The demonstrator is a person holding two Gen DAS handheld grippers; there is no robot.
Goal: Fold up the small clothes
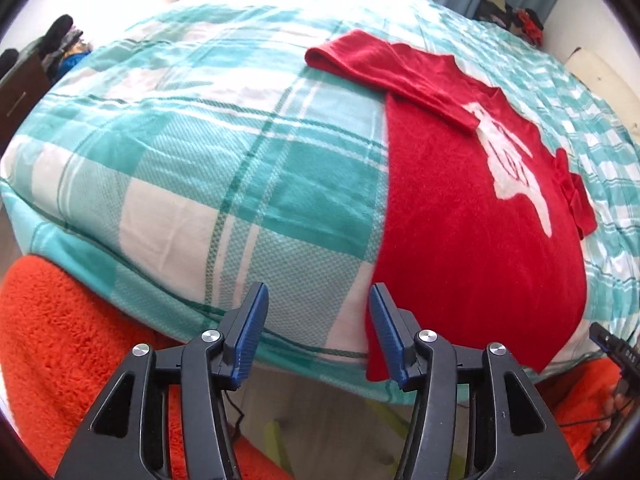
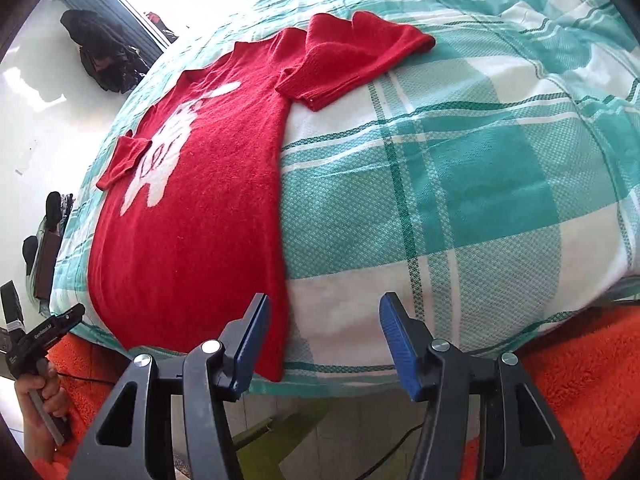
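A small red knit sweater [image 1: 460,216] with a white motif lies flat on the teal-and-white plaid bedspread [image 1: 208,152]. Both its sleeves are folded in over the body. Its hem hangs at the bed's near edge. My left gripper [image 1: 318,300] is open and empty, just off the hem's left corner. In the right wrist view the sweater [image 2: 200,220] lies to the left. My right gripper [image 2: 322,312] is open and empty, at the hem's right corner. The left gripper [image 2: 60,322] shows at the far left there, in a hand.
An orange fleece [image 1: 60,340] lies below the bed's near edge on both sides. Dark clothes [image 2: 104,56] hang by the window. A dark cabinet [image 1: 16,92] stands to the left. Floor shows below the grippers.
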